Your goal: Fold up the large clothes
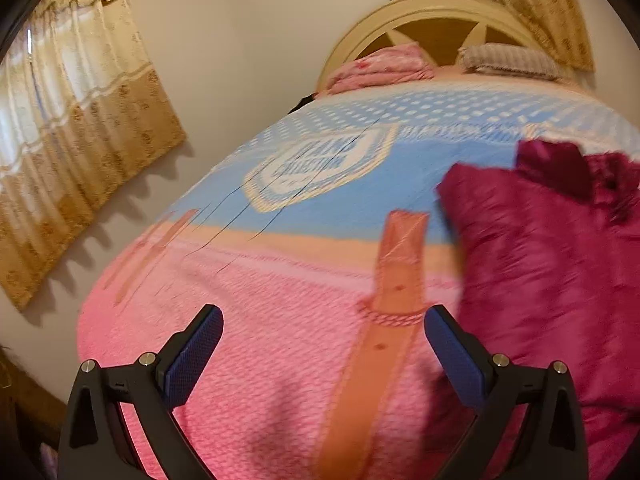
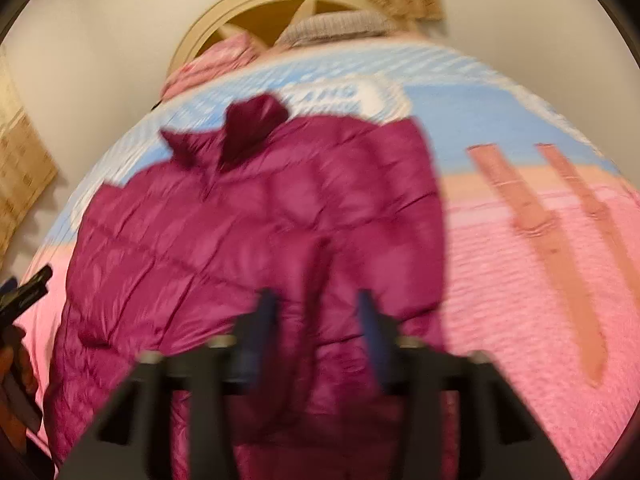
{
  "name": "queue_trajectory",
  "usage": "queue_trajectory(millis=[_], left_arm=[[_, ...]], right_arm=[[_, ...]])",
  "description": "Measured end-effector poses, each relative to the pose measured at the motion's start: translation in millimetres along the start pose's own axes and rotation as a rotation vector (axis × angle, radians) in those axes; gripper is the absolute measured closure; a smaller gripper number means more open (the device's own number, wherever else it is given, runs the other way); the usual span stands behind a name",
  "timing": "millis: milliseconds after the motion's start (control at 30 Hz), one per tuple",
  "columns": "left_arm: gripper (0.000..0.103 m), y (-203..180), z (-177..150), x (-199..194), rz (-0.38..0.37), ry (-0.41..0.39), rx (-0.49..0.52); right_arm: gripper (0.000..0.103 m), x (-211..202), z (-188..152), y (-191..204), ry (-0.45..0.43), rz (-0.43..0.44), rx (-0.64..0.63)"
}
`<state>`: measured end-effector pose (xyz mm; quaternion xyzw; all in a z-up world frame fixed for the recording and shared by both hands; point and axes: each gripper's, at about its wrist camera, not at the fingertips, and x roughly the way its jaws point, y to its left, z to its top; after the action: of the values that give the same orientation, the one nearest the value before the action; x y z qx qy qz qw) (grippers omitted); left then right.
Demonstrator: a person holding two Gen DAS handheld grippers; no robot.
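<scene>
The magenta puffer jacket (image 2: 256,224) lies spread on the bed cover (image 2: 520,280), collar toward twelve o'clock, so the fold looks barely begun. The right gripper (image 2: 318,312) tilts down over its lower middle, jaws apart, nothing visibly pinched. The left gripper (image 1: 324,320), wide open, hangs over bare cover with the jacket at its three o'clock; next I'd expect each to take an edge

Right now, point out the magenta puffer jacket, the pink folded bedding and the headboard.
magenta puffer jacket (image 2: 248,232): right wrist view, on its quilted back panel.
pink folded bedding (image 1: 384,65): left wrist view, on the top fold.
headboard (image 1: 436,4): left wrist view, on its arched cream top rail.
</scene>
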<state>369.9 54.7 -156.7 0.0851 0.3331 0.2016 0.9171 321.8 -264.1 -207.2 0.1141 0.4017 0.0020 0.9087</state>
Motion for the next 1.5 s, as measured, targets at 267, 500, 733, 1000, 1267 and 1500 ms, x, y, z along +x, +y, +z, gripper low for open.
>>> queue_trajectory(millis=[267,500,733,1000,1267,1500], left_arm=[[0.002,-46,35,-33,-0.225,-0.068,-0.010],[0.002,-102,24,9,-0.225,0.021,0.084],[0.001,-102,9,52,-0.314,0.136,0.025],[0.001,-105,7,59,-0.316,0.167,0.024],[0.001,-104,6,60,-0.318,0.171,0.022],[0.001,-83,17,43,-0.301,0.142,0.016]], right_arm=[[0.045,-37,26,42,-0.147,0.010,-0.047],[0.046,26,17,74,-0.017,0.048,-0.109],[0.048,54,-2,71,0.003,-0.005,-0.162],[0.048,60,-8,75,0.020,-0.040,-0.171],[0.047,64,-11,80,0.025,-0.078,-0.202],[0.047,41,-2,80,-0.009,-0.052,-0.212]])
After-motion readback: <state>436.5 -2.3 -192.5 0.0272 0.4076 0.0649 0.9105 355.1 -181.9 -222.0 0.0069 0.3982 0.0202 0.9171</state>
